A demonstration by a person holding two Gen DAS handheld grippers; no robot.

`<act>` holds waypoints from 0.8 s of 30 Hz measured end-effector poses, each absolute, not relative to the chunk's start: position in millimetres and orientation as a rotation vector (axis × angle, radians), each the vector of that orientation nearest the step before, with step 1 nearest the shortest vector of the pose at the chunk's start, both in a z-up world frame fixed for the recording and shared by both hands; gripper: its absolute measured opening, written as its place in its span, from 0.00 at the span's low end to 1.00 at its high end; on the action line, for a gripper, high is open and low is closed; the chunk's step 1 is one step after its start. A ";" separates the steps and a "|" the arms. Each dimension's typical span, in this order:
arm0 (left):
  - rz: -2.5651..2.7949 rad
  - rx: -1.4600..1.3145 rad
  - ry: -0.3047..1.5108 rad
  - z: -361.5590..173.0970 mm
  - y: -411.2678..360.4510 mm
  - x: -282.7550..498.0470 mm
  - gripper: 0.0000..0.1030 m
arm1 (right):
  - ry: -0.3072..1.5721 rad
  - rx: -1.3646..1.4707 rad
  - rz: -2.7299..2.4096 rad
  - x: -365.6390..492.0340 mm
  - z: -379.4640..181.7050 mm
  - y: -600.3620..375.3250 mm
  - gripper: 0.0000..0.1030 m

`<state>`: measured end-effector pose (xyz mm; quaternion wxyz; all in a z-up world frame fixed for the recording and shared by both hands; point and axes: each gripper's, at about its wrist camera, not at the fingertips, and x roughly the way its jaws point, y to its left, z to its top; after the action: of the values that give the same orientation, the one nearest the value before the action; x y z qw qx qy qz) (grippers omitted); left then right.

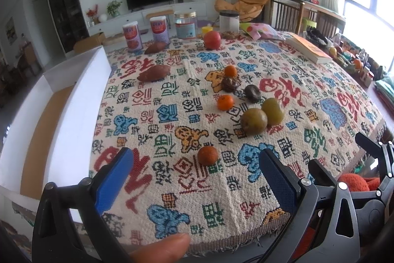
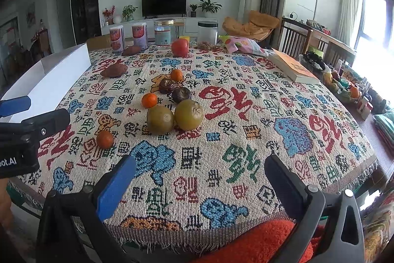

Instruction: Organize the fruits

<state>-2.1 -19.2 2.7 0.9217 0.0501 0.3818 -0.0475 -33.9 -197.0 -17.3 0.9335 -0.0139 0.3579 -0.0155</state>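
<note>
Fruits lie on a patterned tablecloth (image 1: 172, 189). Two green-brown pears (image 1: 254, 121) (image 2: 160, 119) touch side by side mid-table. Three small oranges lie apart; the nearest one (image 1: 208, 155) (image 2: 105, 139) is just beyond my left gripper (image 1: 197, 162), which is open and empty. Two dark wrinkled fruits (image 1: 230, 84) (image 2: 181, 94) sit behind the pears. A red tomato-like fruit (image 1: 212, 40) (image 2: 180, 47) stands far back. Two sweet potatoes (image 1: 154, 72) (image 2: 114, 70) lie at the far left. My right gripper (image 2: 200, 171) is open and empty at the near table edge.
A white open box (image 1: 73, 100) (image 2: 49, 80) stands along the table's left side. Jars and cans (image 1: 185, 25) line the far edge. A snack bag (image 2: 243, 44) and a book (image 2: 294, 68) lie at the back right. An orange cushion (image 2: 258, 243) sits below the near edge.
</note>
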 end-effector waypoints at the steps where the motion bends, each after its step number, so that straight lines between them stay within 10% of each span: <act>1: -0.099 0.103 0.786 2.1 -19.4 -2.1 0.99 | 0.732 -0.030 -0.034 -34.0 -17.5 -197.1 1.00; 24: -0.117 0.093 0.784 2.8 -23.1 -7.2 0.99 | 0.727 -0.041 -0.043 -34.7 -16.7 -198.1 1.00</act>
<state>-7.2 -23.1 2.8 0.9215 0.0452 0.3815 -0.0572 -34.7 -198.1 -16.7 0.9343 -0.0199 0.3554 -0.0210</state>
